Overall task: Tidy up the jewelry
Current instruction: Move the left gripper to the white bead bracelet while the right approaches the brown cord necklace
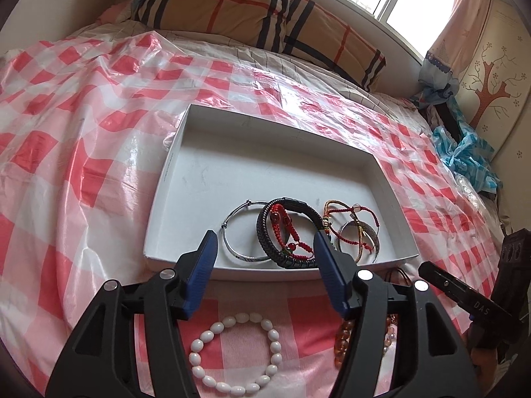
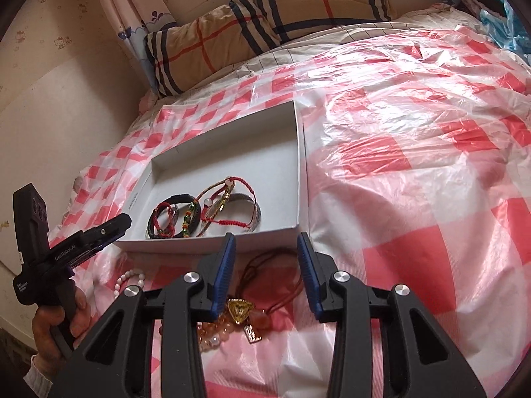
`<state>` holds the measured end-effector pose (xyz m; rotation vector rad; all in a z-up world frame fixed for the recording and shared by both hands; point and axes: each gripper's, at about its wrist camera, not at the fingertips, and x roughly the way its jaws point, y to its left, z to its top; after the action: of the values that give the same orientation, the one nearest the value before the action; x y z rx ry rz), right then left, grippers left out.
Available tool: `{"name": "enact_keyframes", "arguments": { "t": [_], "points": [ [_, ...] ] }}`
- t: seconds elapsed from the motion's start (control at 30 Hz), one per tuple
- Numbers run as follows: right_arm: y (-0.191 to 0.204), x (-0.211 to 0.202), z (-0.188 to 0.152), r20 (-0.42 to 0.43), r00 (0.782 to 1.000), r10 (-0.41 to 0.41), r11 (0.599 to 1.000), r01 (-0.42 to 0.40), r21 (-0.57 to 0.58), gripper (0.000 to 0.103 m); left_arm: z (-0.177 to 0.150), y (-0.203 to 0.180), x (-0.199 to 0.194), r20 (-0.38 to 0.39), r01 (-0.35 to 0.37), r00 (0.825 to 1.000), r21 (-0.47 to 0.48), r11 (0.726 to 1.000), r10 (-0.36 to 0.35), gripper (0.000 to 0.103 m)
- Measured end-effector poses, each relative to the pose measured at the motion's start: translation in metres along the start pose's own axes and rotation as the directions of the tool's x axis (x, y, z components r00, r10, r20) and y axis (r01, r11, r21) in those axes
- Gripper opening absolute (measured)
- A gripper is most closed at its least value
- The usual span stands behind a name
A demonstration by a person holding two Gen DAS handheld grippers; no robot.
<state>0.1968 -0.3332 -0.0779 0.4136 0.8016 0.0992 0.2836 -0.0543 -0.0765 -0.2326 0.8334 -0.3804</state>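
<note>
A white shallow tray (image 1: 172, 172) (image 2: 303, 165) lies on the bed. At its near end sit a thin silver bangle (image 1: 226, 242), a black braided bracelet (image 1: 265, 242) (image 2: 179, 199), red cord bracelets (image 1: 282, 219) and a wide silver cuff (image 1: 373, 235). My left gripper (image 1: 264, 237) (image 2: 124, 221) hovers open at the tray's near rim, nothing between its pads. Beneath it lie a white bead bracelet (image 1: 245, 317) (image 2: 127, 278) and amber beads (image 1: 343, 341). My right gripper (image 2: 266, 237) (image 1: 428, 267) stands open above a red cord necklace with a gold pendant (image 2: 239, 310).
A pink-and-white checked plastic sheet (image 1: 83, 132) covers the bed. A plaid pillow (image 1: 252, 10) (image 2: 265, 16) lies along the far edge under the window. A blue plastic bag (image 1: 468, 156) sits at the right side. A hand (image 2: 49, 325) holds the left gripper's handle.
</note>
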Motion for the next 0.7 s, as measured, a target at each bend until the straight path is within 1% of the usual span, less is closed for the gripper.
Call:
{"name": "enact_keyframes", "arguments": {
  "t": [0.07, 0.17, 0.3, 0.43, 0.57, 0.7],
  "points": [
    [0.0, 0.004, -0.004, -0.028, 0.999, -0.026, 1.0, 0.025, -0.011, 0.038, -0.004, -0.001, -0.006, 0.005, -0.001, 1.0, 0.012, 1.0, 0.001, 0.06],
    [-0.002, 0.015, -0.009, -0.071, 0.996, -0.054, 0.999, 0.053, -0.012, 0.038, -0.013, -0.004, -0.012, -0.016, -0.003, 1.0, 0.034, 0.999, 0.004, 0.063],
    [-0.001, 0.026, -0.017, -0.085, 0.993, -0.087, 0.996, 0.085, -0.031, 0.038, -0.022, 0.003, -0.016, -0.038, -0.02, 0.999, 0.019, 1.0, 0.021, 0.064],
    [0.0, 0.028, -0.022, -0.073, 0.995, -0.074, 0.997, 0.071, -0.038, 0.038, -0.028, 0.009, -0.015, -0.059, -0.042, 0.997, 0.002, 0.999, 0.042, 0.064],
    [0.001, 0.031, -0.024, -0.07, 0.995, -0.077, 0.996, 0.074, -0.046, 0.038, -0.033, 0.006, -0.012, -0.074, -0.082, 0.994, 0.028, 0.996, 0.084, 0.065],
    [-0.002, 0.031, -0.024, -0.065, 0.997, -0.041, 0.999, 0.04, -0.029, 0.043, -0.038, 0.002, -0.014, -0.069, -0.118, 0.99, 0.055, 0.991, 0.122, 0.069]
  ]
}}
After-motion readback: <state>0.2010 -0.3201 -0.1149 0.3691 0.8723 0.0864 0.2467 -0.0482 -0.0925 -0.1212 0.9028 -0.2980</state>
